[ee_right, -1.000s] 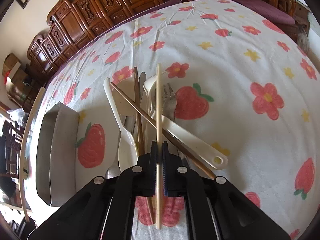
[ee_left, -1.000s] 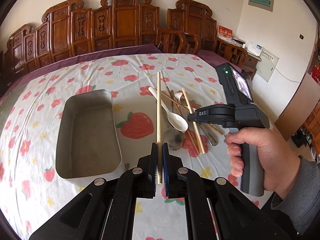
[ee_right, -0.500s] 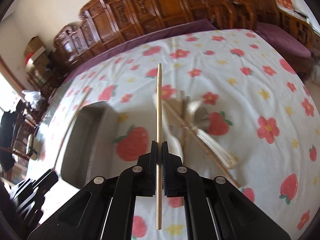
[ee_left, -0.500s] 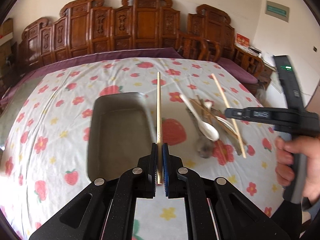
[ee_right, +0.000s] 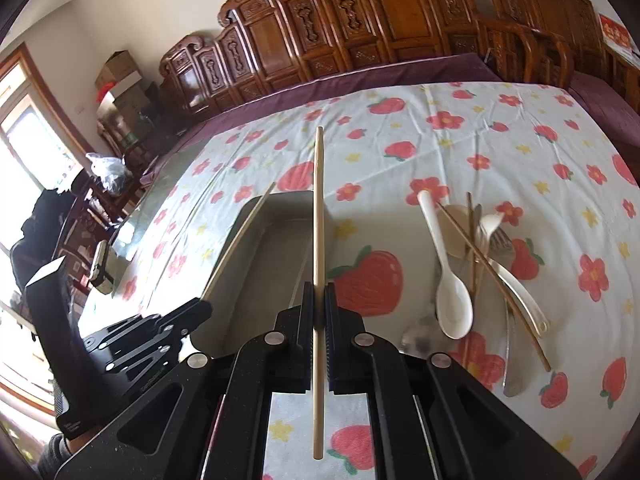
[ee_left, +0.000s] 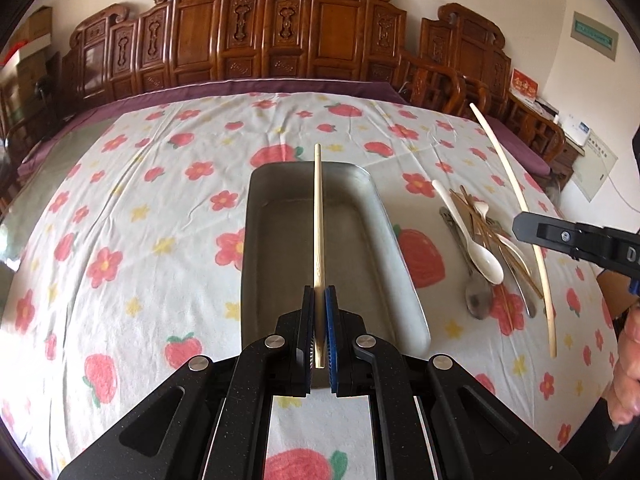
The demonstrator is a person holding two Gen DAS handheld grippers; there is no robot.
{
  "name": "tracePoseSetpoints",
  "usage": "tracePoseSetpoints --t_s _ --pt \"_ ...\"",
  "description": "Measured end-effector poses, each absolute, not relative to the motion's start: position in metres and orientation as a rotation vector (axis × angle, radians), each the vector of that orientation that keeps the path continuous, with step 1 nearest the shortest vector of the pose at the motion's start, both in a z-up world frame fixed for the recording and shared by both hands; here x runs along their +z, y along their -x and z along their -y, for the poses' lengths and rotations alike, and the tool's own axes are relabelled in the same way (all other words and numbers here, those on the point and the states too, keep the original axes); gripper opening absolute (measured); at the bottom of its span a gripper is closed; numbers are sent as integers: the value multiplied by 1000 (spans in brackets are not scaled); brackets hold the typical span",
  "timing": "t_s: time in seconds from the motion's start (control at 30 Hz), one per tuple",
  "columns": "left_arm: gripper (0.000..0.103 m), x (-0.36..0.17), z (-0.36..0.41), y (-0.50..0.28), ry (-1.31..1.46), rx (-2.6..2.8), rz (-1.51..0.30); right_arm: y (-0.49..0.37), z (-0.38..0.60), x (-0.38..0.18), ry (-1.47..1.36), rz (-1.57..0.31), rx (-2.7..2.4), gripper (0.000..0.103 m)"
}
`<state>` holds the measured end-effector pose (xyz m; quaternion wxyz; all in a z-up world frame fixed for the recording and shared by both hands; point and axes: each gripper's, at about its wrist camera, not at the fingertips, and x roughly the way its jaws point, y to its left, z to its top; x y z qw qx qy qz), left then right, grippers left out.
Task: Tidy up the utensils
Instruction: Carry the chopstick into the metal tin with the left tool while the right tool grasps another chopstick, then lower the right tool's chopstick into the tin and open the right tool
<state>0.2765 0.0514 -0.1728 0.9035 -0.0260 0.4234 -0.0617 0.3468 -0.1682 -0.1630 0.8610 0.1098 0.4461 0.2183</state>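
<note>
Both grippers are carrying a chopstick to the metal tray (ee_left: pixel 276 240), which is sitting on the strawberry-print cloth (ee_left: pixel 120 220) on the bed.

The left gripper (ee_left: pixel 319 308) is pinching its chopstick (ee_left: pixel 318 220) near the butt end, fingers pressed tight against the wood, with the shaft hanging lengthwise over the tray's open middle.

The right gripper (ee_right: pixel 319 304) is likewise clamping a second chopstick (ee_right: pixel 318 208) partway along its length, and from its own camera the tip is reaching over the tray's right-hand rim (ee_right: pixel 280 200). In the left view that stick (ee_left: pixel 516 216) is sitting high and off to the right, above the pile.

The remaining utensils (ee_left: pixel 484 248) — a white spoon (ee_right: pixel 448 288), brown chopsticks, metal spoons and a fork — are lying in a heap to the right of the tray, apart from it.

The step in hand appears to be the delivery. Next, the left stick probably needs lowering until it lies flat along the tray floor before the fingers part. The right one needs bringing further left over the tray, parallel to the first, so the pair lands together.
</note>
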Motion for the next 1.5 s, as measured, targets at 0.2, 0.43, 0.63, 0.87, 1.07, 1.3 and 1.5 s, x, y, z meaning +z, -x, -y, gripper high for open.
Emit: tracePoseSetpoints --t_s 0.2,0.43,0.63,0.87,1.07,1.3,1.5 --pt "8 -174 -54 -283 67 -123 -859 -350 158 -163 -191 -940 471 6" --pt "39 -168 -67 -283 77 -102 -809 -359 141 -166 -156 -946 491 6" --pt "40 -155 -93 -280 44 -47 -785 -367 113 -168 -132 -940 527 6" --pt "42 -134 -127 -276 82 -24 -753 -379 75 -183 -118 -964 549 6" --pt "47 -121 -143 -269 66 22 -705 -388 53 -194 -107 -969 549 6" --pt "47 -124 -154 -272 114 13 -720 -389 38 -211 -74 -993 529 6" --pt "47 -127 -151 -272 114 7 -725 -381 40 -213 -47 -990 523 17"
